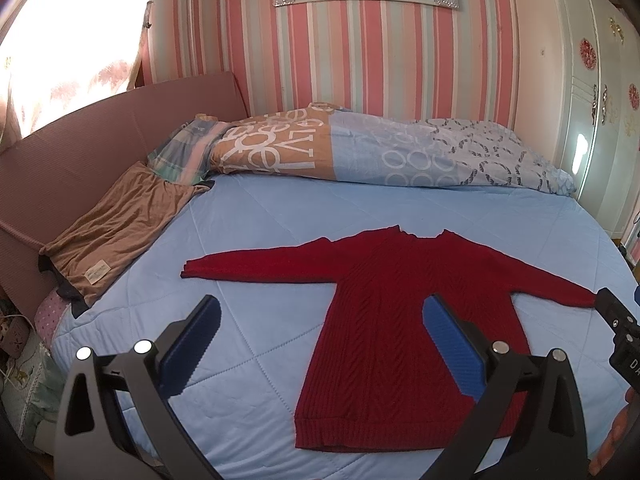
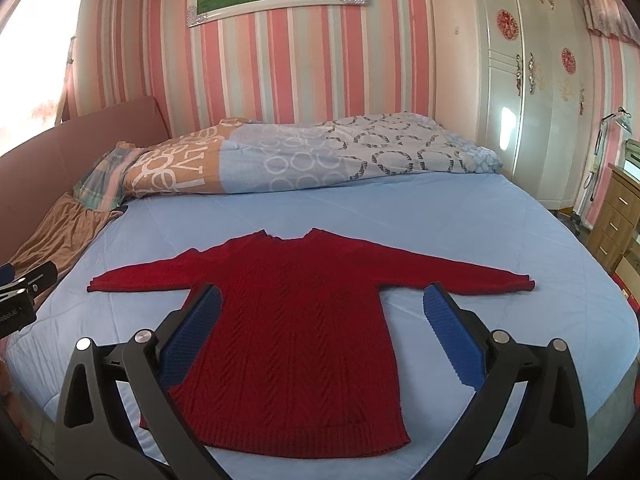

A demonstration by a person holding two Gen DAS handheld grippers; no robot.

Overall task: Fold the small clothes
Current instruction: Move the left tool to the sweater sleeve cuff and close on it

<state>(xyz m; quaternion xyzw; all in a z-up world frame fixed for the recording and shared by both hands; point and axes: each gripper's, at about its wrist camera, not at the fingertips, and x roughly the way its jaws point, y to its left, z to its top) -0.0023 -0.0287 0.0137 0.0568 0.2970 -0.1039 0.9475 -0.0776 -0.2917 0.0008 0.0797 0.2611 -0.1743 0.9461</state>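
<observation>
While both tongs [image 1: 322, 316] [image 2: 322, 308] gape wide, red sweater [image 2: 296, 328] flat on blue bedspread [image 2: 460, 220], pink-striped wall [image 2: 280, 60].

Both wrist views face headward over bed [image 1: 248, 216], sharing sweater [image 2: 296, 320].

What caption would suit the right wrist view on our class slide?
Open right gripper above a red sweater spread flat, sleeves out, on a blue bed.

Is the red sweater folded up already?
No, the red sweater lies flat on the blue bed cover with both sleeves stretched out to the sides.
</observation>
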